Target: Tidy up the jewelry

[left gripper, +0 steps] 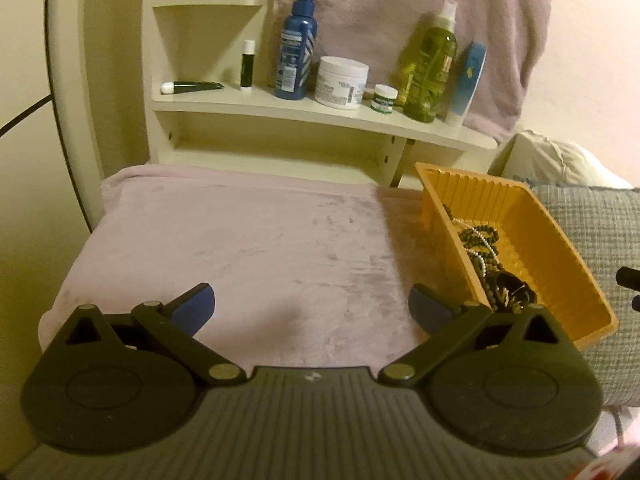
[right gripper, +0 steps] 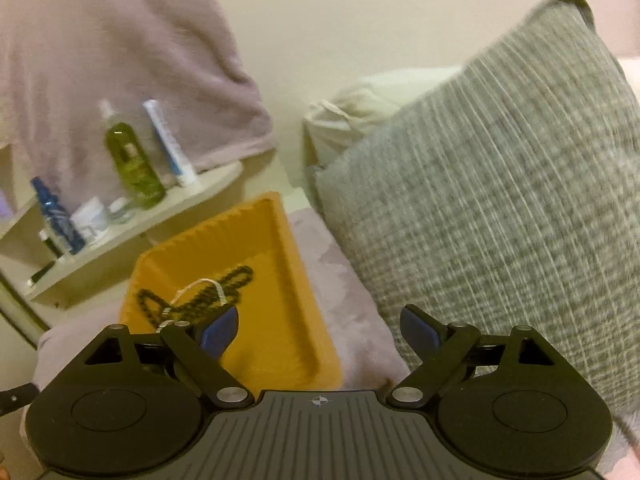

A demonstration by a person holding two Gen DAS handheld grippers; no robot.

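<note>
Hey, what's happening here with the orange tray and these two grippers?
A person is holding two grippers over a pink blanket. Both the left gripper and the right gripper are open and hold nothing. An orange tray sits on the blanket beside a grey cushion, with dark beaded necklaces and a pale chain tangled inside. No jewelry lies on the blanket outside the tray.

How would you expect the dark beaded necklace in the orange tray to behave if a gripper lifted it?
The dark beaded necklace lies in loose loops, so it would probably hang limp. It overlaps a pale chain, so that may drag along. Round beads might slip from the pads.
</note>
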